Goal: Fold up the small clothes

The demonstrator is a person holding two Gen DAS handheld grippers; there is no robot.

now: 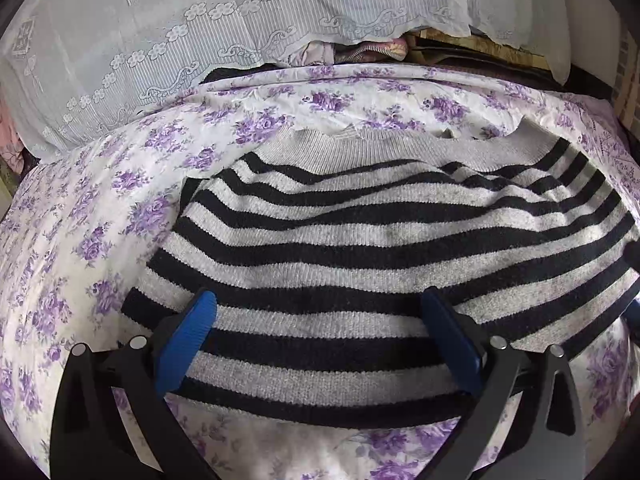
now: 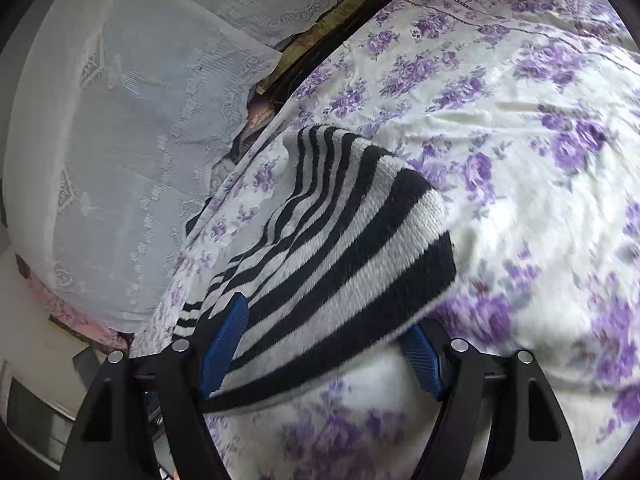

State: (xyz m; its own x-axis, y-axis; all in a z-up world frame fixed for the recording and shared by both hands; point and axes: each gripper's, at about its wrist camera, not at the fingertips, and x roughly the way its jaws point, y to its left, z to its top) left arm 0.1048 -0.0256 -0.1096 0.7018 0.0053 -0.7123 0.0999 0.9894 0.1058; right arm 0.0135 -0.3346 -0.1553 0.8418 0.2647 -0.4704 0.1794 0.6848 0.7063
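Both my grippers spread wide over the striped sweater, nothing pinched yet.

Nearest, at the bottom of the left wrist view, my left gripper (image 1: 318,320) has its blue pads far apart, straddling the lower hem of the sweater (image 1: 380,248), which lies flat across the middle of the frame on the floral sheet (image 1: 80,240). In the right wrist view my right gripper (image 2: 324,344) is equally splayed, one pad over the knit, the other poking out just beyond its dark edge. I judge the knit soft, light and floppy, prone to sag and stretch, so I'd take it at the doubled hem or a corner. Farther up, the grey ribbed band; beyond it, lace cloth (image 1: 160,40) fills the upper left.
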